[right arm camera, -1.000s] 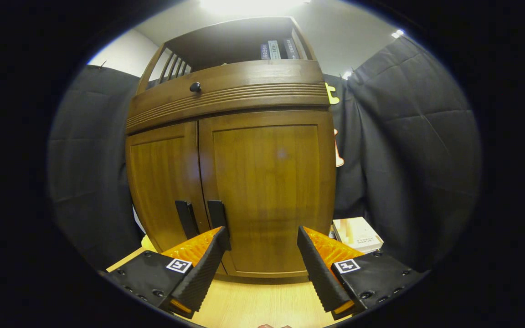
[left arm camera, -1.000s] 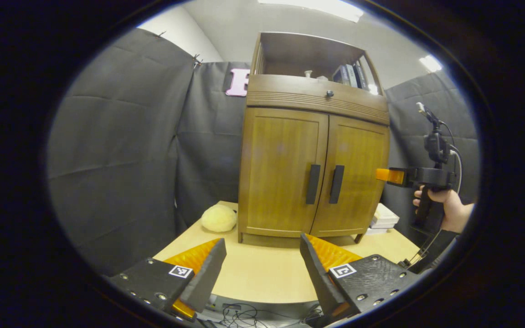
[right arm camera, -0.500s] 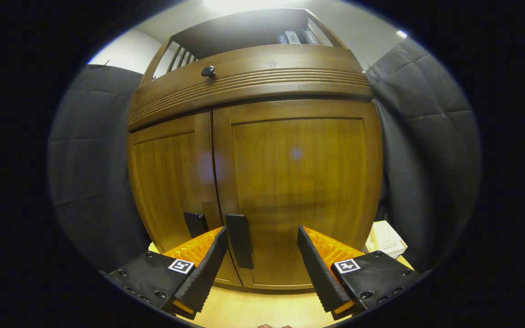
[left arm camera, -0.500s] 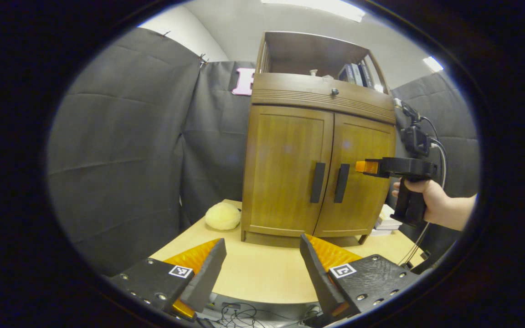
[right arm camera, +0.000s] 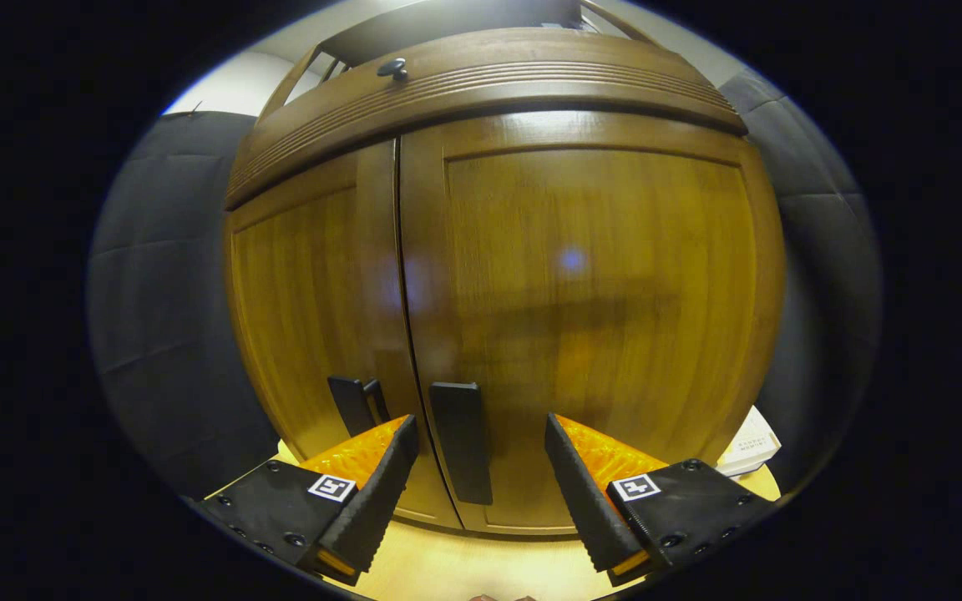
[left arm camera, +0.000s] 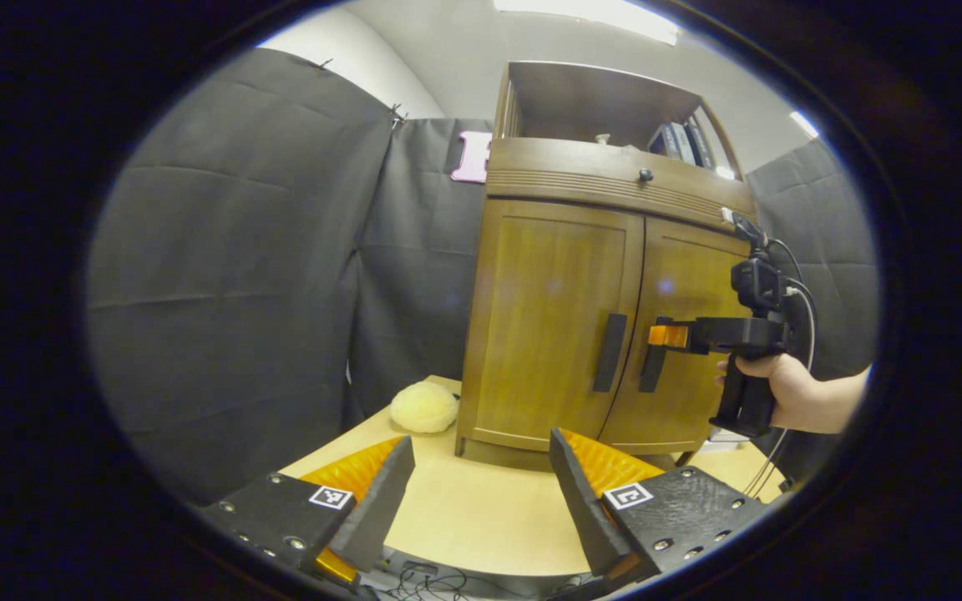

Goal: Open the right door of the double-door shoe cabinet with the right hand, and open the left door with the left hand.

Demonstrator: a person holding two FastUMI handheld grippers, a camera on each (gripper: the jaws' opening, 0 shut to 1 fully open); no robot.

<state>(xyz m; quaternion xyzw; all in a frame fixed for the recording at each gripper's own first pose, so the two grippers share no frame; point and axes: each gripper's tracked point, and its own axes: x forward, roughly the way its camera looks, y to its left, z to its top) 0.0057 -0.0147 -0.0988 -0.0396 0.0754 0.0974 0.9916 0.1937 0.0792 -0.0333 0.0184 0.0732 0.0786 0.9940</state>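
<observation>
Brown wooden double-door shoe cabinet (right arm camera: 581, 275), lower centre: rigid, hinged; we grasp its black vertical right handle (right arm camera: 462, 441). Right tool (right arm camera: 478, 467) and left tool (left arm camera: 481, 492) both apart.

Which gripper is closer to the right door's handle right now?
Right. The right gripper is open with the right door's handle between its fingers; the left gripper hangs back over the table.
</observation>
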